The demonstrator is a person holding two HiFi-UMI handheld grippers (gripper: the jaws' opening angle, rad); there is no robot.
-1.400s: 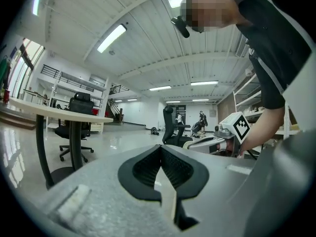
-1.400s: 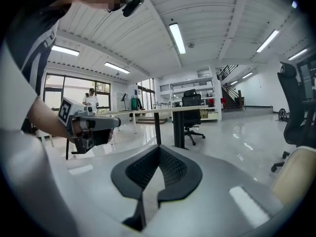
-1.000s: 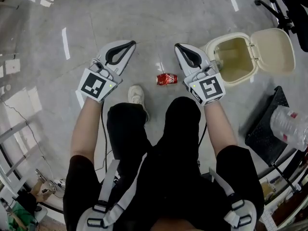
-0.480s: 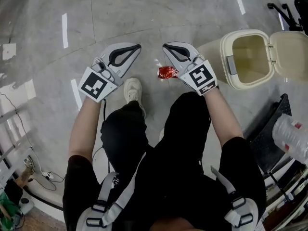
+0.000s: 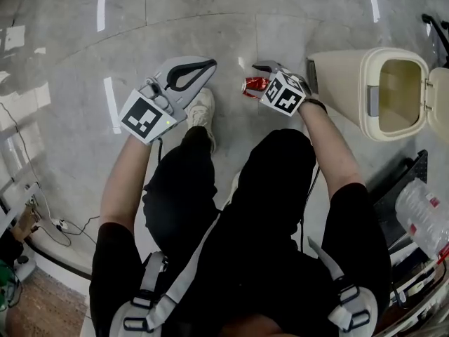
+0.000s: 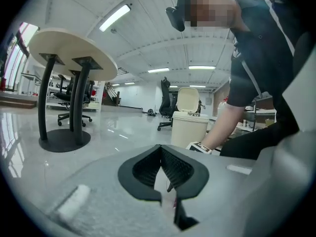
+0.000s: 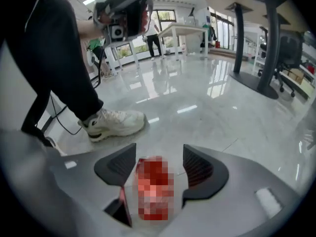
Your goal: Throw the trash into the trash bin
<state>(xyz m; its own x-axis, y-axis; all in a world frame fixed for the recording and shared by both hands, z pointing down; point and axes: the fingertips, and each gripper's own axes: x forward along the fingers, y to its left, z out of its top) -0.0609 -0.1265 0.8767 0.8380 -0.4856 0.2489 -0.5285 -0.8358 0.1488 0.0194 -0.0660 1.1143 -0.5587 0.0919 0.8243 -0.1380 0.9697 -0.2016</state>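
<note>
Grey left hand-held gripper (image 5: 207,67) hangs left of the red can (image 5: 254,84), jaws together, empty. The right hand-held gripper (image 5: 263,72) points down over the can on the floor, jaws opening, pads clear of it. Right of the can, the cream trash bin (image 5: 351,83) stands lid-open.

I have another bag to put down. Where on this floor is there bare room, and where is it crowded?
Bare floor stretches beyond both grippers and left of the left gripper. It is crowded around the white shoe, the red can between the opening jaws of the right gripper, and the trash bin.
</note>
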